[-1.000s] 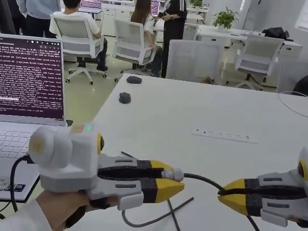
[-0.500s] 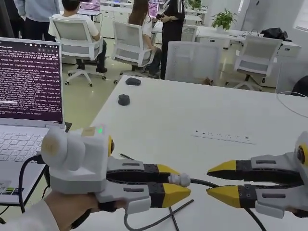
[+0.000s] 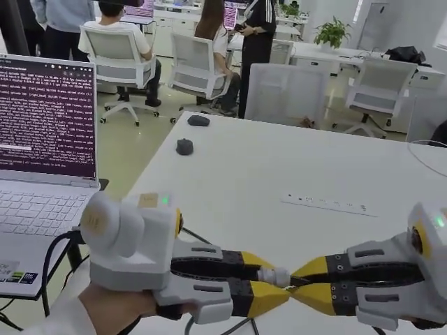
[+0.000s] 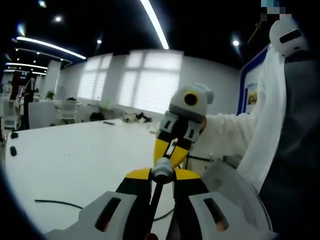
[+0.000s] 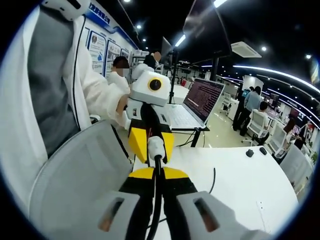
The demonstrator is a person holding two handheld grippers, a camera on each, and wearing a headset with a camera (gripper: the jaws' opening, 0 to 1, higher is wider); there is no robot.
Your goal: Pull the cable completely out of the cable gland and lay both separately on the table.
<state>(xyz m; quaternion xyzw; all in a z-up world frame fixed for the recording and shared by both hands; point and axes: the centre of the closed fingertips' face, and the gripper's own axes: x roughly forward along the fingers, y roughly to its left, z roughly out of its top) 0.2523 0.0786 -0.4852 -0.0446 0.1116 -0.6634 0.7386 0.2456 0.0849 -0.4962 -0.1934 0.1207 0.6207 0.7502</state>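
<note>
Pull stage: left hand-held gripper (image 3: 276, 279) pinches cable gland (image 3: 280, 277); right hand-held gripper (image 3: 297, 280) clamps cable (image 5: 158, 190) just beside. Next, prob.: draw apart axially.

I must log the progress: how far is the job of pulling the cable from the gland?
Done: nothing yet; the cable runs into the cable gland. In hand: the left gripper is shut on the gland, the right gripper on the cable beside it. To do: pull them apart, then lay both separately on the table.

No legible text: terminal lines on laptop screen (image 3: 45, 115) too small, wall posters (image 5: 102, 47) too blurred.
</note>
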